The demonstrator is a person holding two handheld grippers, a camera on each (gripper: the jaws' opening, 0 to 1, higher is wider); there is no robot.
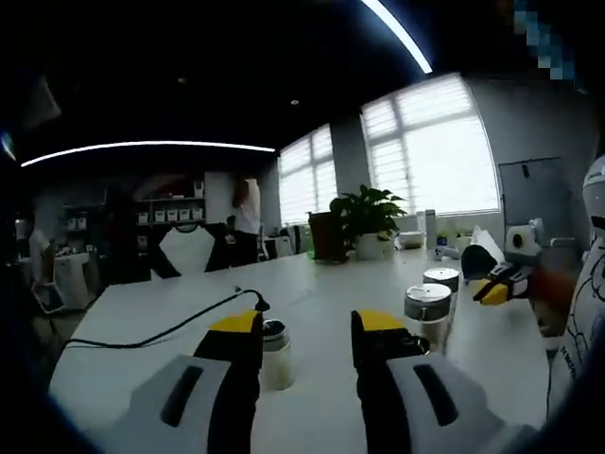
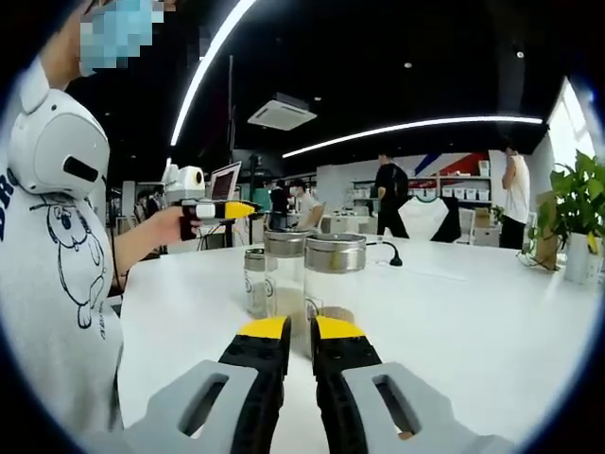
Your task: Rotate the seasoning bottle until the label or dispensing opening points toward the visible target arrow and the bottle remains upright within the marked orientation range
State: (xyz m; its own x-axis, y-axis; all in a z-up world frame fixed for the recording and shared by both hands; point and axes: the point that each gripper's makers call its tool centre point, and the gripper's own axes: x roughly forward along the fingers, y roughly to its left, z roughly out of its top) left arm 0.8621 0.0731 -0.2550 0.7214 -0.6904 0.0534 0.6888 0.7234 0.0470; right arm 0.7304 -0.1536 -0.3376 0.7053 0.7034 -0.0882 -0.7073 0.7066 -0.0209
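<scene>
In the left gripper view, the left gripper (image 1: 308, 333) is being held low over the white table (image 1: 321, 293) with its jaws apart and nothing between them; a small bottle (image 1: 275, 354) is standing just past the left jaw, and two metal-lidded jars (image 1: 430, 312) are standing upright beyond the right jaw, with the right gripper (image 1: 493, 288) being seen near them at the right. No target arrow is being shown, so its place cannot be told. In the right gripper view, the right gripper (image 2: 300, 331) is being pointed at the jars (image 2: 331, 279) with its jaws nearly together and empty, the tips just short of the glass. The step is judged best done by opening the jaws, gripping the body low, and turning about the upright axis without tilting. No label or brand is being made out; print on the person's shirt (image 2: 57, 255) is too blurred to be read.
</scene>
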